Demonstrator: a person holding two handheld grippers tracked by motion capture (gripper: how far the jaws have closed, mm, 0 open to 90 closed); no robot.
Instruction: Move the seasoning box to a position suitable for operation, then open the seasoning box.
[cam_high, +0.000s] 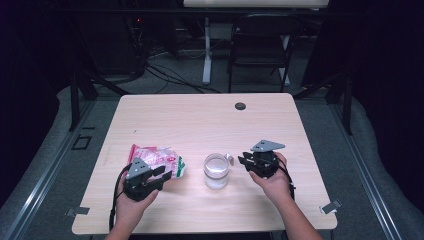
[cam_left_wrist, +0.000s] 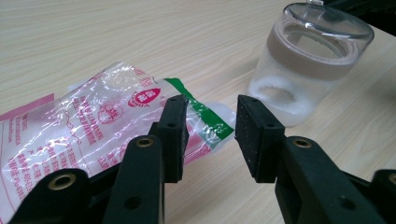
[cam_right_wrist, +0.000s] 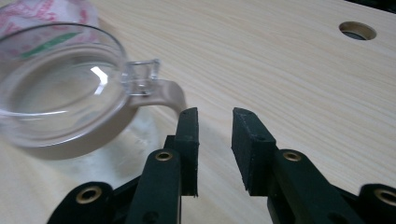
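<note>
Left gripper at the bottom of its own view, jaws parted a moderate way with bare tabletop between them; nothing is gripped. The left pad sits right in front of the green corner of the plastic bag, whether touching it I cannot tell, and the bag lies crumpled across the left half of that frame, pink print up. Upper right there stands the glass jar, clear lid on, a beige band under the rim, white powder at the bottom.

Over to the right gripper: jaws also standing partly apart, empty, only wood grain between the pads. The jar's beige tab and clear lid catch sit just beyond the left pad, close but apart, with the jar filling the upper left of that frame.

From the high view, the left gripper is at lower left against the bag, the jar sits lower centre, and the right gripper is just to its right. The wooden table carries a round cable hole near its upper edge.
</note>
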